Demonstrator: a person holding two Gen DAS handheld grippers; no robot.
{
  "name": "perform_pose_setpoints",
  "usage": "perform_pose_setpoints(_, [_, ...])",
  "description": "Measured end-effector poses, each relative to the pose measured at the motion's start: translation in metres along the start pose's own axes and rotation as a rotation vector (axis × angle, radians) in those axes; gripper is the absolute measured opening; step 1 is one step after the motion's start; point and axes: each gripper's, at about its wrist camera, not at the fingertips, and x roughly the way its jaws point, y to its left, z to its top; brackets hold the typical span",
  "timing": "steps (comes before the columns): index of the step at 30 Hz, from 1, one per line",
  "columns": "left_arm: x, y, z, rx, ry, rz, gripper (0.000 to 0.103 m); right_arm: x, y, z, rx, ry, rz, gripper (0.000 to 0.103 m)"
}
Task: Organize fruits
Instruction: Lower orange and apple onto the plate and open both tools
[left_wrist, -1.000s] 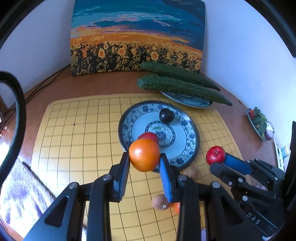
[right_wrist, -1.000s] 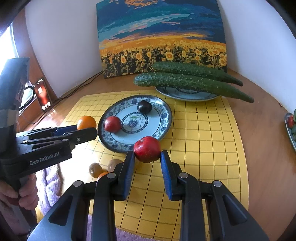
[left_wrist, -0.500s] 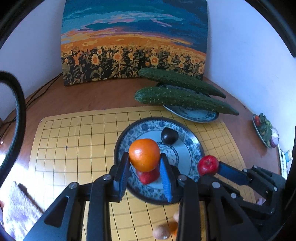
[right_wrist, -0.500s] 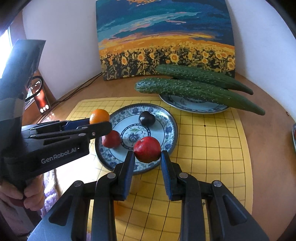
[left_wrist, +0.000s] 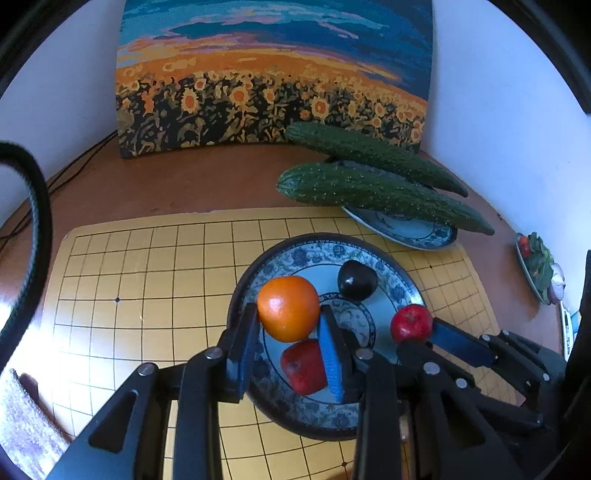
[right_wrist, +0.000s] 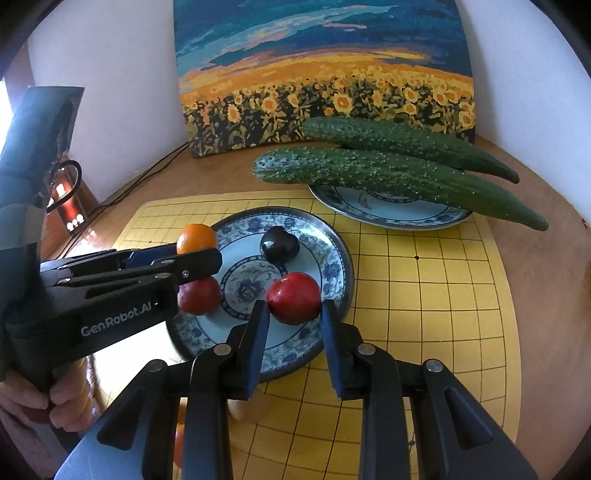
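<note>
The right claw (right_wrist: 294, 325) is gripping a red apple (right_wrist: 293, 297) between its two fingers, holding it over the near right part of a blue patterned plate (right_wrist: 325, 236). On that plate a dark plum (right_wrist: 279, 243) is lying at the far side and another red fruit (right_wrist: 199, 295) is sitting at the left. The left claw (right_wrist: 201, 249) is reaching in from the left, clasping an orange (right_wrist: 196, 237) over the plate's left rim. The plate is resting on a yellow grid mat (right_wrist: 424, 288) on the brown desk (right_wrist: 546, 280). Farther right, two cucumbers (right_wrist: 388, 173) are lying across a second plate (right_wrist: 388, 212). A sunflower painting (right_wrist: 325, 74) is leaning against the far wall.
</note>
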Motion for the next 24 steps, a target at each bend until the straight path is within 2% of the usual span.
perform_pose_setpoints(14, [0.011,-0.004,-0.001,-0.005,0.012,-0.013,0.034,0.008,-0.001,0.002,0.002,-0.003,0.003,0.030])
perform_pose_setpoints(21, [0.010,-0.009,-0.001,0.014,0.005,0.006,0.034,0.008,-0.001,0.002,0.006,-0.007,0.003,0.030])
perform_pose_setpoints(24, [0.007,-0.009,-0.002,0.015,0.001,0.002,0.038,0.006,0.000,0.002,0.009,-0.011,0.011,0.036])
